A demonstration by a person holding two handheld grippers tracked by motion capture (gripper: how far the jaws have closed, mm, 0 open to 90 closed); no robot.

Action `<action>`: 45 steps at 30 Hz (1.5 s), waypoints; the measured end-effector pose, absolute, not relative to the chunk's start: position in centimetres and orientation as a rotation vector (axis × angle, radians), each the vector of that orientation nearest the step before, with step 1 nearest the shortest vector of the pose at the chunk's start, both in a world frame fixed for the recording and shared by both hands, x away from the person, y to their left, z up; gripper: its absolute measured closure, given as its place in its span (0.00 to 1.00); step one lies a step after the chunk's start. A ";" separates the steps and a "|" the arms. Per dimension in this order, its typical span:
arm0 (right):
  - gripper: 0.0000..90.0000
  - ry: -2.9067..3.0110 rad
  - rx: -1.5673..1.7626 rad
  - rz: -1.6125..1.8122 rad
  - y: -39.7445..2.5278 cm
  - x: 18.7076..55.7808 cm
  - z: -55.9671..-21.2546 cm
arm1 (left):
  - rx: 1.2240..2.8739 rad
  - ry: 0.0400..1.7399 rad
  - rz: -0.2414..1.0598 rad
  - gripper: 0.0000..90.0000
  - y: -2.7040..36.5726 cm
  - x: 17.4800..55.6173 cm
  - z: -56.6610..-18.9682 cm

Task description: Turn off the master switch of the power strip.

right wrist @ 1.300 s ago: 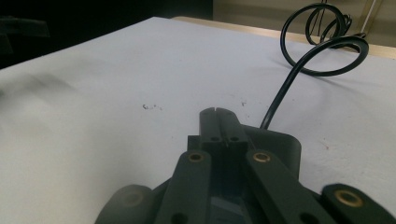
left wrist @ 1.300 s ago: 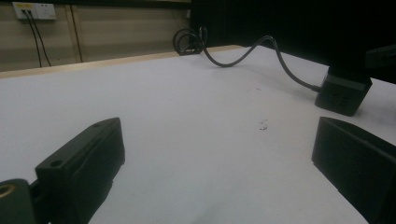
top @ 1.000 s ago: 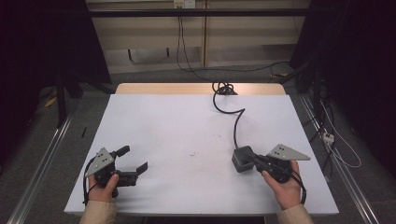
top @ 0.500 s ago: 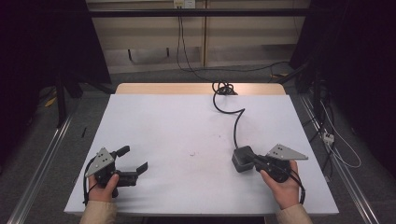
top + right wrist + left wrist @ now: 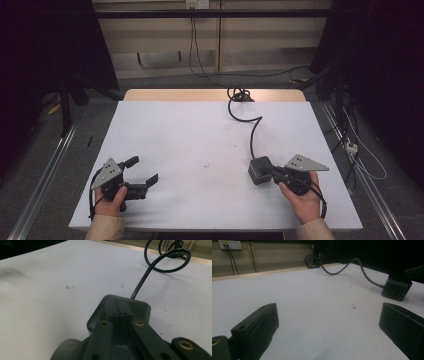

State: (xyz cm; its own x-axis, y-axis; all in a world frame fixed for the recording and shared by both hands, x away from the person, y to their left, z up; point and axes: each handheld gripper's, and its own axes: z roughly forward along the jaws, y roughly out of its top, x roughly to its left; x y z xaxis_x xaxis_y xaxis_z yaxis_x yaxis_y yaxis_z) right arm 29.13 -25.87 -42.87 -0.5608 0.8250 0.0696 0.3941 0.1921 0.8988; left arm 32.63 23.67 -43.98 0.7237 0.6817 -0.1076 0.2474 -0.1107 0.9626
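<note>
Right gripper view: gripper [image 5: 117, 307] atop socket block [image 5: 140, 308].

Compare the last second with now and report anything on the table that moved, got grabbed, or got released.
Nothing visibly changed. The left tongs stay open and empty near the table's front left corner, and the right tongs stay closed over the dark power adapter, whose cable lies in the same curve.

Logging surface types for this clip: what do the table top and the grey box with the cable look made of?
Table top: a matte white sheet, probably laminate or board, with small scuffs; a bare wood-coloured strip shows along the far edge. Grey box: apparently moulded plastic, with rounded corners and a dull sheen. Cable: black, rubbery-looking jacket, bending in loose curves.
</note>
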 end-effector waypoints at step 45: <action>1.00 2.061 1.108 1.322 -25.7 29.4 -43.2 | 1.685 0.752 0.432 0.02 23.7 32.6 -44.0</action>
